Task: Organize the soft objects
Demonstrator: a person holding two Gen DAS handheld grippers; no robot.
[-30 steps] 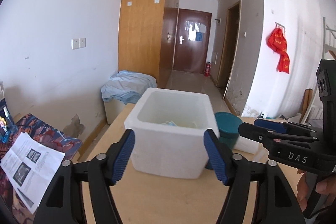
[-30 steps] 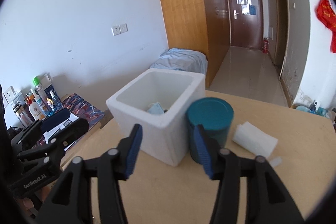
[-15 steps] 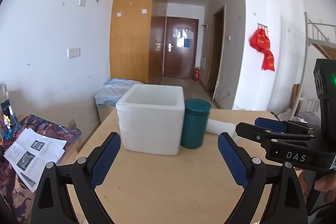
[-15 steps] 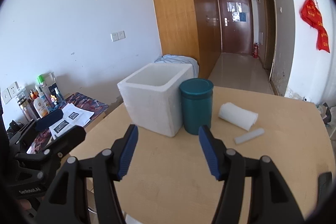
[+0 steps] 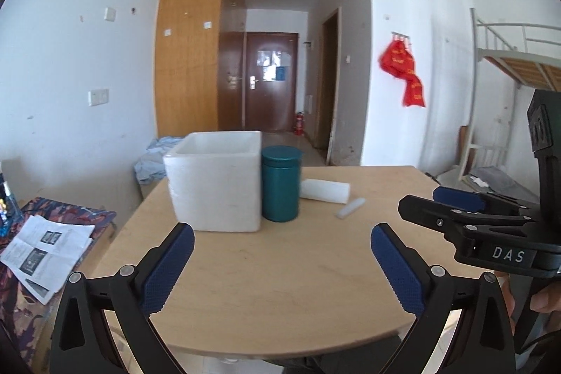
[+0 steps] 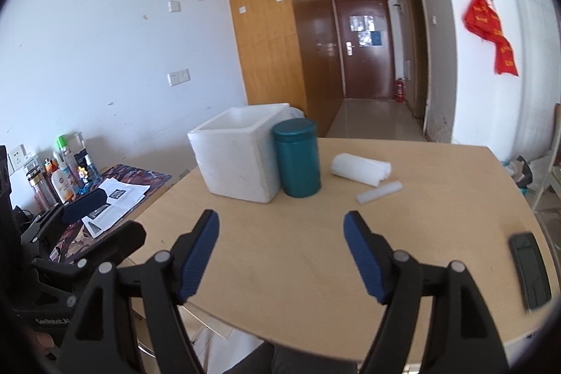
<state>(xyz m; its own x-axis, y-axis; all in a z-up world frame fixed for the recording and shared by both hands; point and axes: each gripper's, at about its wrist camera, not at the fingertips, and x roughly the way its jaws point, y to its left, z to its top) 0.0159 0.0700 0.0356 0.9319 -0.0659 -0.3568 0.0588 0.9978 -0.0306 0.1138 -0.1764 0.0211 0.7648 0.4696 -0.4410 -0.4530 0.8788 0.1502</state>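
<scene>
A white foam box (image 5: 215, 184) (image 6: 238, 160) stands at the far left of the wooden table (image 5: 280, 286), and its inside is hidden. A teal canister (image 5: 280, 184) (image 6: 297, 160) touches its right side. Further right lie a white soft roll (image 5: 326, 190) (image 6: 359, 165) and a small white stick (image 5: 350, 207) (image 6: 378, 191). My left gripper (image 5: 282, 232) hovers over the near half of the table, its jaws opening with nothing between them. My right gripper (image 6: 281, 218) hangs alongside it, also opening and empty, well short of the objects.
A black flat device (image 6: 529, 269) lies near the table's right edge. To the left, a lower side table carries papers (image 5: 45, 251) and bottles (image 6: 59, 170). The table's curved front edge runs just under both grippers.
Both grippers have drawn back from the foam box toward the table's near edge, and their jaws have spread wider. The roll and stick have come into the left wrist view.
</scene>
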